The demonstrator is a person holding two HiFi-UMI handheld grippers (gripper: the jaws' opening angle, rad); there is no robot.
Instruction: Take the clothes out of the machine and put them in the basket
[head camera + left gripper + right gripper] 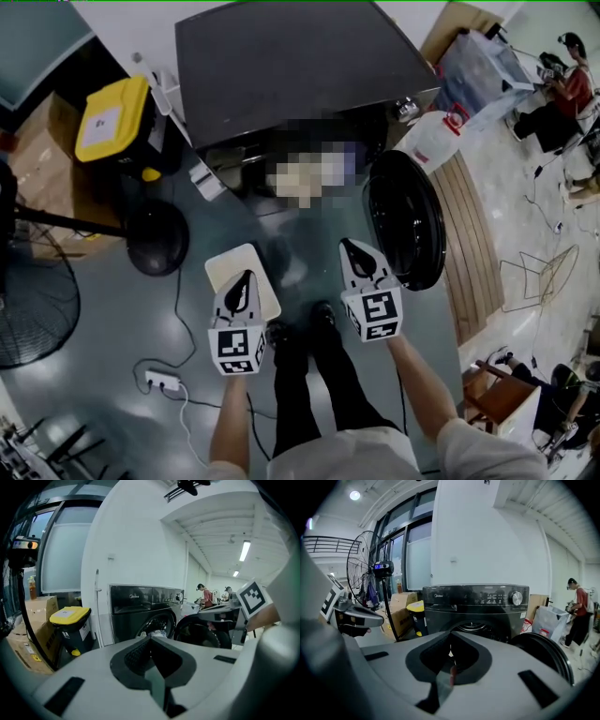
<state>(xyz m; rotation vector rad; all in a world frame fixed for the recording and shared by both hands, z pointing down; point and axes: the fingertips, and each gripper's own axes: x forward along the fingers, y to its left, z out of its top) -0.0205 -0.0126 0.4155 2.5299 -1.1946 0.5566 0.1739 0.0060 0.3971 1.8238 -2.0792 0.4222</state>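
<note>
Grey floor [187,375] before dark washing machine [291,66], free between the two grippers. Left gripper [246,278] with jaws pressed together, empty, above pale basket [225,272]. Right gripper [351,247] with jaws also pressed together on nothing, just beside edge of open door [405,220]. Clothes [157,632] inside drum, clear only in left gripper view. Yellow-lidded bin [112,117] left of machine. Tall fan [365,569] plain in right gripper view.

Black machine [300,66], cream basket [234,267], black bin [153,141] with yellow lid [112,117] — white jug [429,142], red cap [457,119].
</note>
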